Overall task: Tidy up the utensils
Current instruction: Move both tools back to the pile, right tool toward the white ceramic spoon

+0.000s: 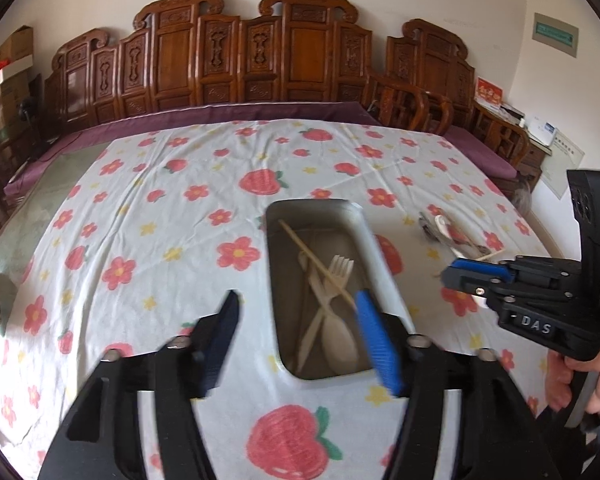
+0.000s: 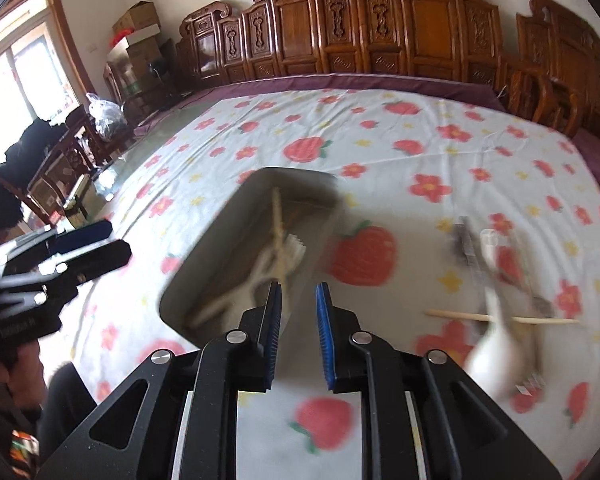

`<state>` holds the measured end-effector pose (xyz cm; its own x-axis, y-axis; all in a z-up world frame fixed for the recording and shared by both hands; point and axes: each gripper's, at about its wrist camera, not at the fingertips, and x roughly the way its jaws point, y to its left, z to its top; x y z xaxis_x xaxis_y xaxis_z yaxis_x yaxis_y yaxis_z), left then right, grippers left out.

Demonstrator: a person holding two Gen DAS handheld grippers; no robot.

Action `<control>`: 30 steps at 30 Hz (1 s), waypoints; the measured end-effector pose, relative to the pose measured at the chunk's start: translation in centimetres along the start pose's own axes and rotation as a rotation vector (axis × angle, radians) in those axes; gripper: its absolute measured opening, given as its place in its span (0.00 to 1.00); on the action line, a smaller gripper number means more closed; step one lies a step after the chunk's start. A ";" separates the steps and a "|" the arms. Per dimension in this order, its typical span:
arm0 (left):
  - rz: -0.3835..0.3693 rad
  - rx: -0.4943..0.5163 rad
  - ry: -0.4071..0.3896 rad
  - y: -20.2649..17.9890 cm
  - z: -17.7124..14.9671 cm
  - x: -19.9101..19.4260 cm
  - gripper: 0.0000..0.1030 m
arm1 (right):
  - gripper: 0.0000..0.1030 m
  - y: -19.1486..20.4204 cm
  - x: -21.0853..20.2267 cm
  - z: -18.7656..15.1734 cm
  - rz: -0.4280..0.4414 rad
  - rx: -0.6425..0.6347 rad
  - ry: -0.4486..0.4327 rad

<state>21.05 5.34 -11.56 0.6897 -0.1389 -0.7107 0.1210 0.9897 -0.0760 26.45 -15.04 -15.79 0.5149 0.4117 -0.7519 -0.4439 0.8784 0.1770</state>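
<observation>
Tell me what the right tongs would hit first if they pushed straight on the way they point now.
Probably the metal tray: its near right edge lies just ahead of the right tongs, which are slightly parted and empty. The picture is blurred and depth unclear, so they might land on the utensils inside.

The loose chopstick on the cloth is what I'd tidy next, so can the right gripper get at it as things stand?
Probably yes. The right gripper is empty, jaws slightly apart, and nothing stands between it and the chopstick. But a white spoon lies across the stick, so the bare end nearer the metal tray looks easiest to pinch.
</observation>
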 end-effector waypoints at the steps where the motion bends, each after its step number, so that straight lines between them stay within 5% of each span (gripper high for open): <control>1: -0.003 0.007 -0.005 -0.5 0.0 -0.1 0.75 | 0.19 -0.7 -0.7 -0.5 -0.013 -0.006 -0.005; 6: -0.041 0.030 -0.017 -2.9 -0.3 -0.1 0.89 | 0.23 -4.4 -3.4 -2.8 -0.104 -0.046 -0.016; 9: -0.064 0.045 -0.015 -4.5 -0.5 0.0 0.89 | 0.34 -6.6 -4.1 -4.2 -0.152 -0.060 -0.003; 13: -0.088 0.072 -0.011 -6.5 -0.9 0.3 0.89 | 0.36 -8.9 -3.9 -5.8 -0.200 -0.063 0.032; 30: -0.134 0.124 0.035 -10.8 -2.9 1.3 0.89 | 0.50 -13.1 0.8 -5.5 -0.157 0.119 0.095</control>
<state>18.57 -5.45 -13.69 0.6363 -0.2659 -0.7242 0.2989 0.9504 -0.0863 28.65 -27.50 -22.23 0.4968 0.2475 -0.8318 -0.2707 0.9548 0.1224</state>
